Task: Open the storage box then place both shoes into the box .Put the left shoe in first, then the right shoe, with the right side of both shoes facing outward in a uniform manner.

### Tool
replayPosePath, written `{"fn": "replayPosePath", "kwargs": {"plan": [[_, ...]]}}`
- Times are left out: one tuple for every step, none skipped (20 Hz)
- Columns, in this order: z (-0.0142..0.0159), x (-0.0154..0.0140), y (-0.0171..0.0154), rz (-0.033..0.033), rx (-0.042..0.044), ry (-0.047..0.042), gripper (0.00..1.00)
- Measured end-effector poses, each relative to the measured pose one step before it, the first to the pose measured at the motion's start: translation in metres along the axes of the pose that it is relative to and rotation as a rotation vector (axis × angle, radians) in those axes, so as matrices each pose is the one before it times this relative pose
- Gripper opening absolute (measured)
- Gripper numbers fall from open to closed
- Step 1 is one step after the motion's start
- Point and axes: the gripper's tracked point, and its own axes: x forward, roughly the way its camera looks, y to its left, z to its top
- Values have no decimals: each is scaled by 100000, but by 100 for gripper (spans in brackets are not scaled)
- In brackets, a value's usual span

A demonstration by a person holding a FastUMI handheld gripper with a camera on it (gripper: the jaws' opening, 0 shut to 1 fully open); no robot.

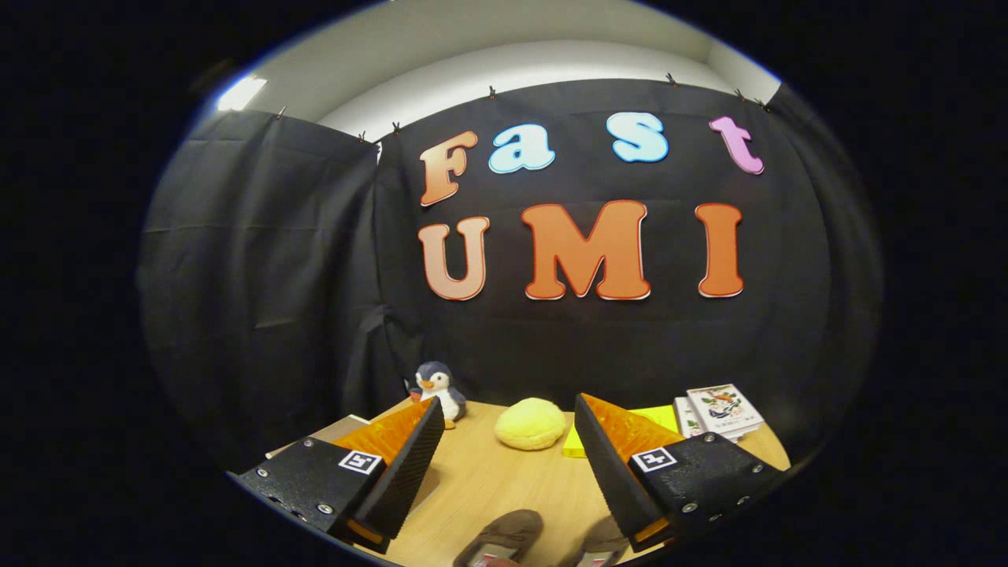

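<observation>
Gripper (504, 413) fingers spread wide, holding nothing, above a smooth wooden table (504, 480). Two brown suede-looking shoes (504, 537) sit low between the fingers; a round, soft yellow plush (530, 423) lies beyond the shoes.

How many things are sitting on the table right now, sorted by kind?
Brown shoes: 2, and, below the open hand-held gripper
Penguin plush toy: 1
Round yellow cushion-like item: 1
Flat yellow item: 1
Stack of booklets: 1
Total: 6
</observation>
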Motion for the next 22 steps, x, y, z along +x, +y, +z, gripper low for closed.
{"fn": "replayPosePath", "kwargs": {"plan": [[-992, 544, 898, 3691, 2289, 2631, 99], [-1049, 594, 908, 3772, 2632, 3028, 99], [-1122, 641, 962, 4070, 2760, 3718, 99], [-1178, 492, 803, 4025, 2997, 4158, 99], [-1401, 550, 907, 4168, 3133, 4721, 99], [-1347, 704, 653, 3441, 3108, 4979, 99], [-1389, 661, 648, 3655, 3000, 5052, 99], [-1458, 559, 666, 3273, 2909, 5316, 98], [-1392, 660, 682, 3825, 2923, 5123, 98], [-1171, 504, 467, 3324, 2831, 4798, 98], [-1257, 794, 375, 3073, 2739, 4539, 98], [-1146, 545, 359, 2879, 2896, 4409, 98], [-1168, 840, 174, 2476, 3481, 4038, 98], [-1232, 620, 178, 2266, 3808, 4119, 98], [-944, 771, -129, 1342, 3837, 3519, 98], [-657, 848, 85, 1971, 3492, 3352, 98], [-387, 658, 42, 1812, 2635, 2122, 98], [-238, 917, -92, 1964, 2206, 1986, 98], [-197, 571, -96, 1679, 2226, 1590, 98], [-431, 169, 60, 1951, 1973, 1629, 98], [-236, 437, -163, 1350, 2242, 1390, 98], [-414, 533, 22, 1822, 1962, 1260, 98]]}}
